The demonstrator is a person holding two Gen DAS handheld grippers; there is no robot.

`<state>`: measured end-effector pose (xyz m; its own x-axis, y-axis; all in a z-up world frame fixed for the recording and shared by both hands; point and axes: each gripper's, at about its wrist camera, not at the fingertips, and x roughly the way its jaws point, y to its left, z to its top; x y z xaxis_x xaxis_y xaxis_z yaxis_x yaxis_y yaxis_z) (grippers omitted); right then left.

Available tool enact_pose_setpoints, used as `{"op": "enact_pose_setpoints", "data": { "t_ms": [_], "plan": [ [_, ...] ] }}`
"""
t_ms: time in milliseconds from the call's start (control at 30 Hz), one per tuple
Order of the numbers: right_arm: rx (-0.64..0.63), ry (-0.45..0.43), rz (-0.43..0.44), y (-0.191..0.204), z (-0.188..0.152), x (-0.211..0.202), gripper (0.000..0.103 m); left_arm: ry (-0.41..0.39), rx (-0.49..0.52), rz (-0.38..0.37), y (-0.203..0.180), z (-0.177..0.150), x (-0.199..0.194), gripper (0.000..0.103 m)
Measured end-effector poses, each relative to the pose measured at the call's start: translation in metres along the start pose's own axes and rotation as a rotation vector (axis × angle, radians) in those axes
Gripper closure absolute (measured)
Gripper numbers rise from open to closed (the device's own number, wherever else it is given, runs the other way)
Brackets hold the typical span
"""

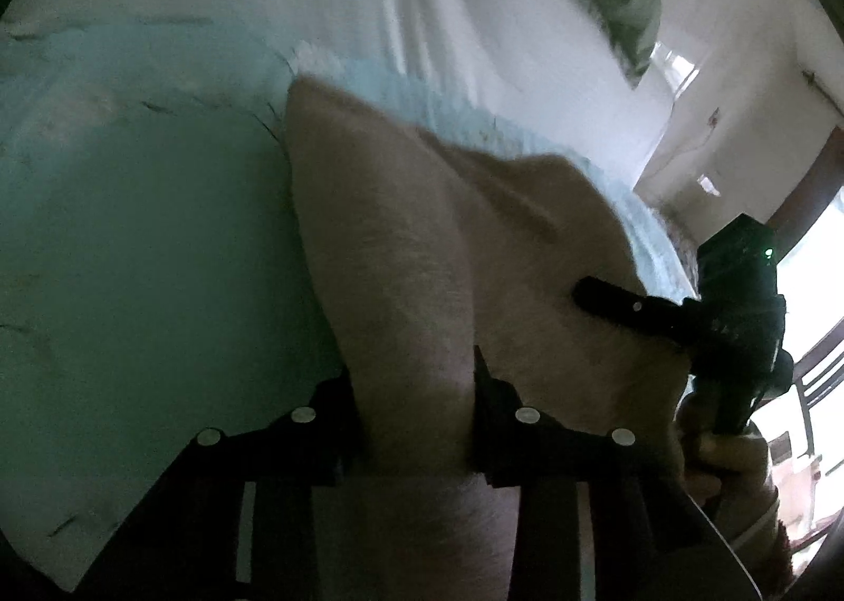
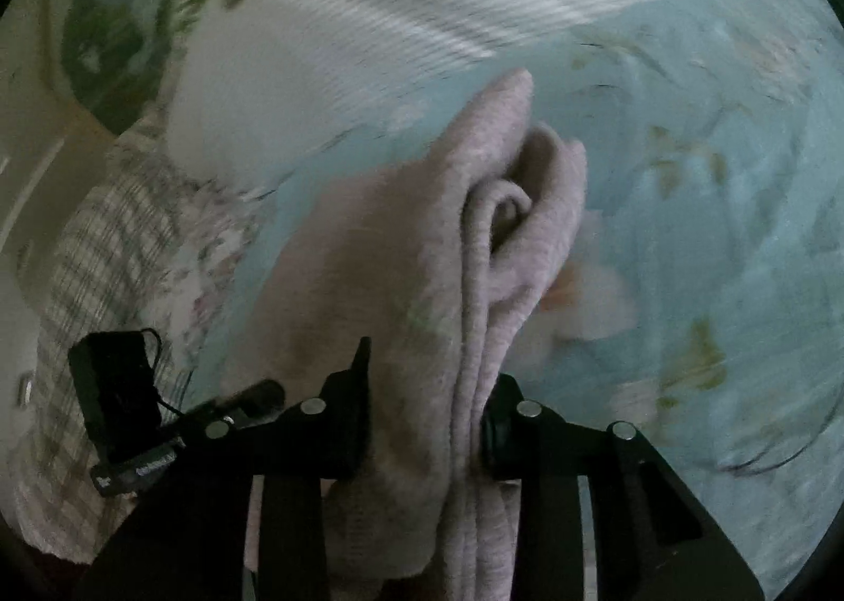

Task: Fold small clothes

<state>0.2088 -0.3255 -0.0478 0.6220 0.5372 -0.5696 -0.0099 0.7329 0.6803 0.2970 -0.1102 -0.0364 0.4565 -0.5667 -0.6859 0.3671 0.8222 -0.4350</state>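
Clearly clamped on the pink knitted garment point(image 2: 422, 284): right gripper point(image 2: 427, 422), fingers point(image 2: 348, 406) pressed in from both sides against several stacked layers of ribbed fabric, folded edges curling open just ahead of the tips. Likewise closed on the same cloth point(image 1: 422, 242): left gripper point(image 1: 416, 416), fingers point(image 1: 496, 406) pinching a hanging fold that fills the gap between them. Held up off a pale blue floral bedsheet point(image 2: 712, 190), stretched between the two grips and draping ahead of each camera. Beyond the garment, a white ribbed cloth point(image 2: 343, 37) lying on the bed, and past it a green leafy-print fabric point(image 2: 121, 21), blurred. At the left of the right wrist view, a checked cloth point(image 2: 100, 253) beside the sheet, plus the other gripper's dark body point(image 2: 121, 390) low down. In the left wrist view, the right gripper point(image 1: 622, 306) reaching in from the right edge, one dark finger lying against the pink fabric, a bare hand point(image 1: 733, 464) wrapped around its handle. Behind that, a white wall point(image 1: 738, 74), somewhat blurred.
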Motion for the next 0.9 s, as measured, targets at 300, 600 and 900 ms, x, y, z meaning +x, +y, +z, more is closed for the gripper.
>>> {"op": "enact_pose_setpoints", "data": {
  "t_ms": [300,600,900],
  "plan": [
    [-0.090,0.074,0.142,0.080,-0.036,0.057,0.069,-0.124,0.006,0.131,0.036,-0.032,-0.114,0.068],
    [-0.099,0.175,0.102,0.088,-0.069,0.104,0.067,-0.069,-0.109,0.207,0.100,-0.077,-0.125,0.068],
    [-0.061,0.179,0.084,0.072,-0.073,0.108,0.059,-0.058,-0.070,0.246,0.103,-0.088,-0.116,0.062]
  ]
}}
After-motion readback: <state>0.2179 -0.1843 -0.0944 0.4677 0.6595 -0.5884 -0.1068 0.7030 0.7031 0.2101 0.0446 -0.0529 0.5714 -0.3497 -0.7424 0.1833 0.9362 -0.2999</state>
